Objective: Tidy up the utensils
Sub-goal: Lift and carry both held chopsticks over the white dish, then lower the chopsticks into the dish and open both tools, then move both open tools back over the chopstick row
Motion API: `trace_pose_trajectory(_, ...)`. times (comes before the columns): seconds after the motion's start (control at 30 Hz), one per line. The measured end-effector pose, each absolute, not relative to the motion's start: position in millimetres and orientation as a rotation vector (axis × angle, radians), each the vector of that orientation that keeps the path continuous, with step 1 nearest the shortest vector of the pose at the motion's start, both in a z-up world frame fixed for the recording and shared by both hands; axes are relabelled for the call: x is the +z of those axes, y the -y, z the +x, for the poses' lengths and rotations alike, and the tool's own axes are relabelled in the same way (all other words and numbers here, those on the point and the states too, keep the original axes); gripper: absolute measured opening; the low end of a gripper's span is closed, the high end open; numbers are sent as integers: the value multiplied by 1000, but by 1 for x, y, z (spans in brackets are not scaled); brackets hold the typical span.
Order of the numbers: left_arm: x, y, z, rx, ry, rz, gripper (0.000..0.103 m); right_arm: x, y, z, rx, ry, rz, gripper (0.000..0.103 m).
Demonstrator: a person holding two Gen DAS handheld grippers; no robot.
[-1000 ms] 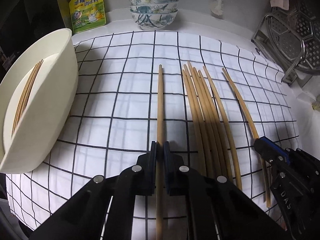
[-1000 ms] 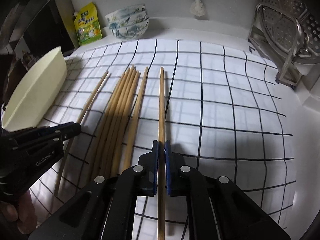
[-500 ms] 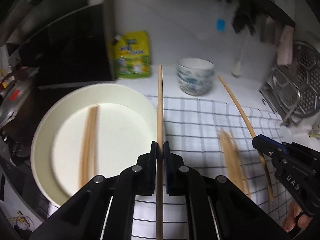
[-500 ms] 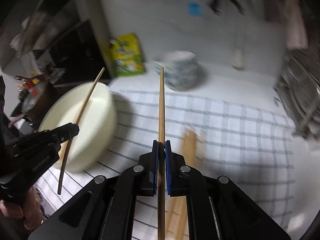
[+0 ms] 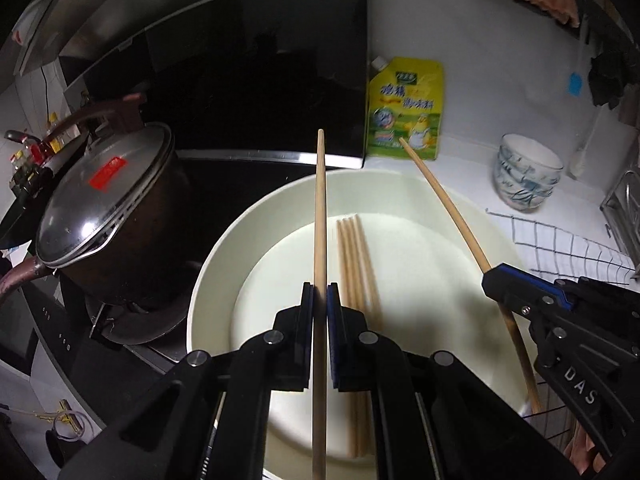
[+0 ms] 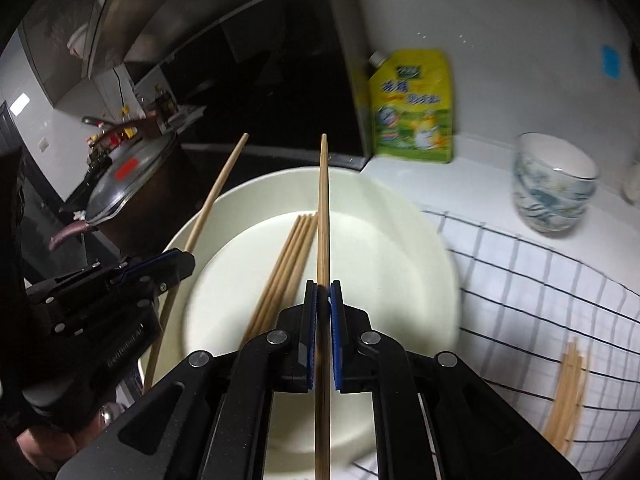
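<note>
Both claws clamped: left claw (image 5: 319,300) and right claw (image 6: 323,300) each gripping one chopstick (image 5: 320,216) lengthwise, directly over basin (image 5: 224,240), parallel to chopsticks inside (image 5: 354,256).

chopstick (image 6: 322,216) clamped over white bowl (image 6: 400,240)

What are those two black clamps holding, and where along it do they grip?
Each holds one wooden chopstick: the left gripper pinches its chopstick partway along its length, and the right gripper does likewise with its own chopstick.
</note>
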State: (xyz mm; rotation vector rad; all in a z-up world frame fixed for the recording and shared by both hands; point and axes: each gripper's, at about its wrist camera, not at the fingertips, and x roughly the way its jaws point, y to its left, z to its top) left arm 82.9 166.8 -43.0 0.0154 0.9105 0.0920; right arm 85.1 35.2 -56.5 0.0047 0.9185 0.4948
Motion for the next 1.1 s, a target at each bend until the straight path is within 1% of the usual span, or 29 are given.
trace_pose_trajectory(0.2, -71, -179, 94, 74, -976, 11, 8, -87, -47, 96, 450, -1010, -7, 7)
trace_pose_trajectory(0.37, -79, -176, 95, 57, -1010, 9, 8, -99, -43, 98, 416, -1042, -10, 7)
trace_pose_trajectory(0.43, -78, -175, 95, 53, -1011, 1, 10, -99, -42, 98, 410, -1043, -11, 7)
trace_pose_trajectory(0.47, -77, -175, 95, 51, -1013, -9, 17, -98, -41, 97, 410, -1044, -9, 9)
trace_pose_trajectory(0.5, -76, -176, 95, 52, -1014, -22, 27, -96, -40, 96, 414, -1037, -1, 12)
trace_pose_trajectory(0.53, -74, -178, 93, 58, -1010, -32, 32, -94, -39, 95, 412, -1025, -1, 21)
trace_pose_trajectory(0.57, -72, -179, 92, 64, -1003, -37, 43, -91, -38, 93, 409, -1013, -3, 26)
trace_pose_trajectory(0.6, -69, -180, 90, 71, -993, -40, 53, -89, -37, 91, 407, -1006, -4, 26)
trace_pose_trajectory(0.63, -66, -182, 87, 82, -979, -42, 57, -87, -36, 89, 407, -997, -1, 26)
trace_pose_trajectory(0.67, -64, -182, 85, 90, -971, -44, 68, -86, -35, 89, 405, -994, 0, 26)
trace_pose_trajectory(0.7, -61, -183, 83, 98, -960, -47, 73, -83, -34, 86, 403, -988, 1, 26)
trace_pose_trajectory(0.93, -46, -182, 68, 103, -935, -54, 76, -71, -25, 73, 395, -965, 4, 27)
trace_pose_trajectory(1.1, -36, -174, 57, 90, -923, -57, 77, -59, -12, 57, 382, -940, 8, 30)
